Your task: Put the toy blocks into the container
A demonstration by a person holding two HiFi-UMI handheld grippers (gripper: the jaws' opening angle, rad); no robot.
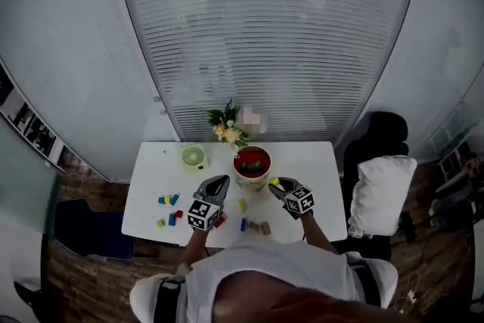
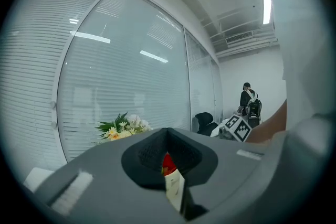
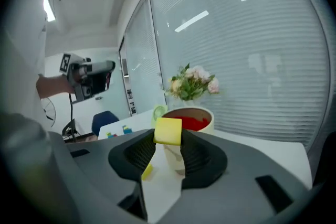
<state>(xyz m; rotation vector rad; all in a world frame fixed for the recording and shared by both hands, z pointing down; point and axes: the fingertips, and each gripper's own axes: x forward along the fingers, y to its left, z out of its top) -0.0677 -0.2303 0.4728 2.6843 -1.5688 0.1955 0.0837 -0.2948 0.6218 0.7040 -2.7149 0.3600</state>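
My right gripper (image 1: 277, 186) is clenched on a yellow block (image 3: 168, 131), just right of the container (image 1: 252, 178), which stands at the far middle of the table (image 1: 321, 163). My left gripper (image 1: 221, 182) is just left of the container, its jaws pinched together on nothing. More blocks (image 1: 169, 200) lie loose on the near left of the table.

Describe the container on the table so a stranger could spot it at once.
Find the white table by the blinds. Midway along its far edge, beside the flowers, stands the container. It is the only round cream tub, red inside.
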